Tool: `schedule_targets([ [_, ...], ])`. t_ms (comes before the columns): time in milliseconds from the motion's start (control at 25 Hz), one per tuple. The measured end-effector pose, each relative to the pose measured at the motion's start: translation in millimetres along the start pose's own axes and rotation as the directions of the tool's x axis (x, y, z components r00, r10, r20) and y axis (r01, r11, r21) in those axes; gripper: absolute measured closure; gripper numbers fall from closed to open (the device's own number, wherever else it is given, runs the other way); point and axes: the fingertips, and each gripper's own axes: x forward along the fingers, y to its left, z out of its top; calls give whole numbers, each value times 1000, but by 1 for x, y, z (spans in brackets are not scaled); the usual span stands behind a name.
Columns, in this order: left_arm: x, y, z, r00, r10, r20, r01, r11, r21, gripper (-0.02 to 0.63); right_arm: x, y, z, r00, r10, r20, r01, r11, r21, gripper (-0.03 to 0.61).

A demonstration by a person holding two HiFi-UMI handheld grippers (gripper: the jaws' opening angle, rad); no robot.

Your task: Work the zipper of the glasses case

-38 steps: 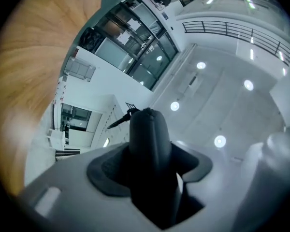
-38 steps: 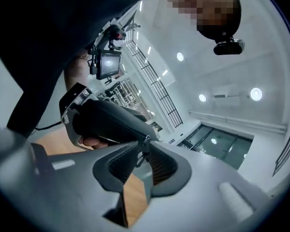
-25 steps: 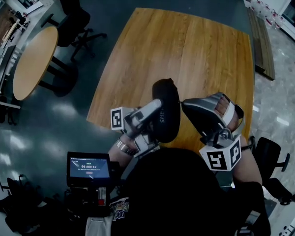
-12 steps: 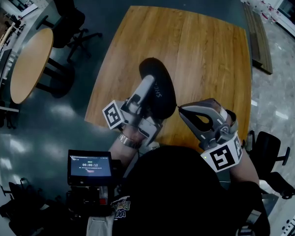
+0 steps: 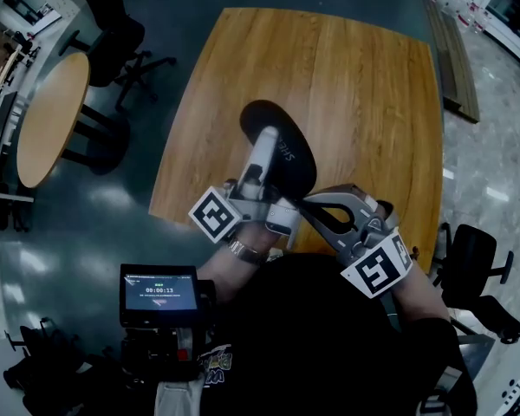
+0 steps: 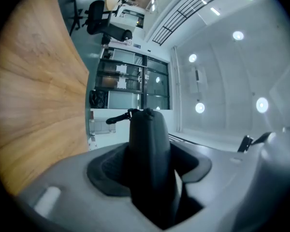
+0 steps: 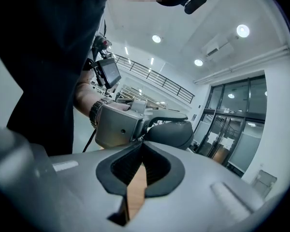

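The left gripper [image 5: 271, 146] clamps the black oval glasses case [image 5: 296, 168] above the brown wooden table's [image 5: 364, 85] near edge, while the right gripper [image 5: 302, 204], jaws closed on nothing, sits just near-right of it.

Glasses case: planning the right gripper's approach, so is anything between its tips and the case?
Nothing visible does. The shut right gripper points at the glasses case, tips close to it, beside the left gripper that clamps it.
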Motion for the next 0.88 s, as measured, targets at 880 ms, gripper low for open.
schedule_targets([
  [880, -29, 3, -30, 987, -84, -138, 84, 996, -1, 362, -49, -86, -26, 925, -374, 65, 311, 845, 436, 574],
])
